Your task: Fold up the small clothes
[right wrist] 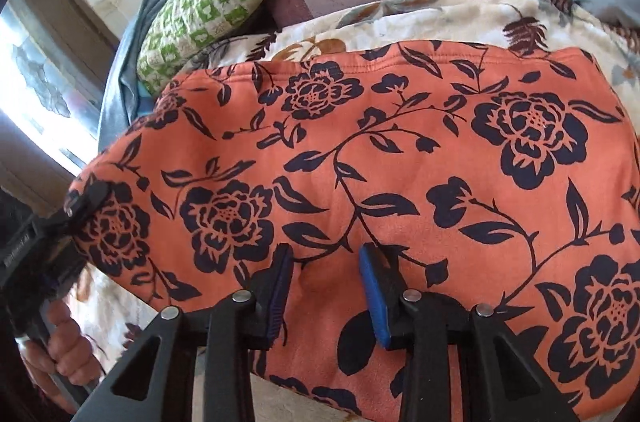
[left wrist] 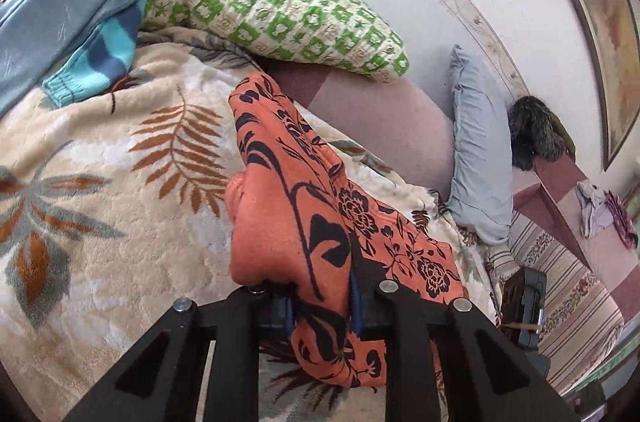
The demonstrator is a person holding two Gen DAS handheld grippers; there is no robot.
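An orange garment with a dark flower print (left wrist: 288,214) lies on a cream leaf-patterned blanket (left wrist: 100,182). In the left wrist view one end of it rises off the blanket in a ridge, and my left gripper (left wrist: 324,306) is shut on that bunched cloth. In the right wrist view the garment (right wrist: 400,150) is spread wide and fairly flat. My right gripper (right wrist: 326,286) stands at its near edge, jaws apart, with cloth lying between the blue pads (right wrist: 374,294) but not pinched. The left gripper (right wrist: 86,196) holds the garment's left corner, with a person's hand (right wrist: 68,354) below it.
A green-and-white checked pillow (left wrist: 272,10) lies at the back of the bed, beside a heap of blue clothes (left wrist: 80,6) with a striped knit sleeve (left wrist: 92,66). A pale blue pillow (left wrist: 476,150) leans against the wall at right. A window is at left in the right wrist view.
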